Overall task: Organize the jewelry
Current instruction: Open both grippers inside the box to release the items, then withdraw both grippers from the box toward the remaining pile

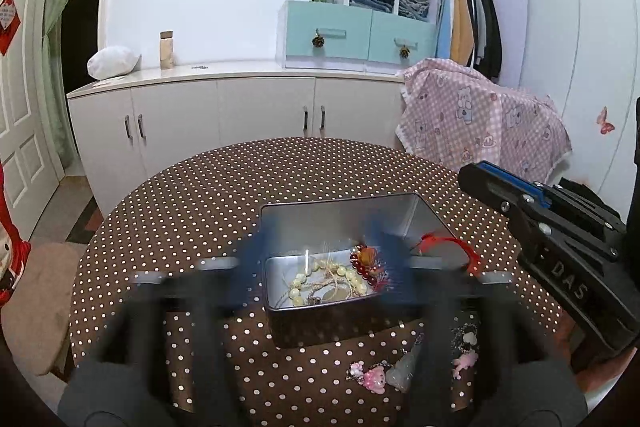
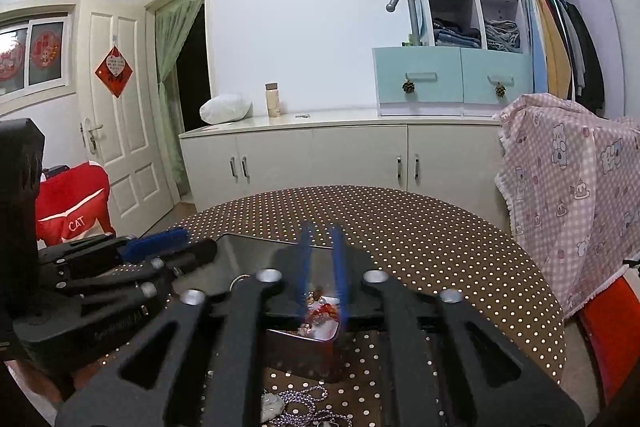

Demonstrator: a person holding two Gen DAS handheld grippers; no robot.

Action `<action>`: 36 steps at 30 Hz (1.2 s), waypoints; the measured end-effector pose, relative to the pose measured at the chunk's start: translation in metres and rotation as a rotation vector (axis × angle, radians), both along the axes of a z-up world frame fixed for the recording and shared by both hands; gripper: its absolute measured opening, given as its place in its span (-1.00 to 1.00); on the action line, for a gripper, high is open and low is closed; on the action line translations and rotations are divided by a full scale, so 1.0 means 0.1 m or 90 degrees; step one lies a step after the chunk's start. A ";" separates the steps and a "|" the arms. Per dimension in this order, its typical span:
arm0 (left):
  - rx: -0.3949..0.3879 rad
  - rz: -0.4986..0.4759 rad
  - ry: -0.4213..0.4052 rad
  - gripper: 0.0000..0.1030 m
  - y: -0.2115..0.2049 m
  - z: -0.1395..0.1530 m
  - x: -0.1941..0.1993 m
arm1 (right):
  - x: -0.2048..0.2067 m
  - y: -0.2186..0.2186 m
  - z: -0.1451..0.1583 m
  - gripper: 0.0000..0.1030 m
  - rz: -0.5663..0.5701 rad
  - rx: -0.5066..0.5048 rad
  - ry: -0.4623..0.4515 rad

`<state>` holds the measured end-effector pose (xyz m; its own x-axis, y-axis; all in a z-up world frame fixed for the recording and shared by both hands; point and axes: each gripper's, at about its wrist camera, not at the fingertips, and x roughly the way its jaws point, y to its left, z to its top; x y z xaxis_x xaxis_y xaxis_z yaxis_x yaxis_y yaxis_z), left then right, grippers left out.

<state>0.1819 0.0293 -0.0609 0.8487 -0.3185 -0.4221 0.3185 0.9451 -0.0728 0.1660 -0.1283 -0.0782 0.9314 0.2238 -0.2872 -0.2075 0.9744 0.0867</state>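
Note:
An open metal tin (image 1: 280, 301) sits on the dotted table (image 1: 200, 195). It holds a pale bead bracelet (image 1: 320, 277), twine and a dark red bead piece (image 1: 366, 261) whose red tassel (image 1: 460, 245) hangs over the tin's right rim. My left gripper (image 1: 320, 259) is open, with blurred blue fingers on either side of the tin. My right gripper (image 2: 322, 267) hovers over the tin (image 2: 304, 347) with its blue fingers close together and nothing visible between them. The red beads (image 2: 324, 311) lie below the fingers. Its body also shows at the right of the left wrist view (image 1: 560, 251).
Loose pieces lie on the table in front of the tin: pink charms (image 1: 372, 377), a pale pendant (image 1: 404, 367), a heart piece (image 1: 468, 341), and a ball chain (image 2: 304, 403). A white cabinet (image 1: 240, 107) and a chair with a pink blanket (image 1: 480, 119) stand behind.

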 end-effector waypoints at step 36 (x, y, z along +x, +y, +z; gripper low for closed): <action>-0.003 -0.003 0.082 0.31 0.10 -0.31 -0.33 | -0.43 -0.34 -0.22 -0.01 -0.086 0.021 0.033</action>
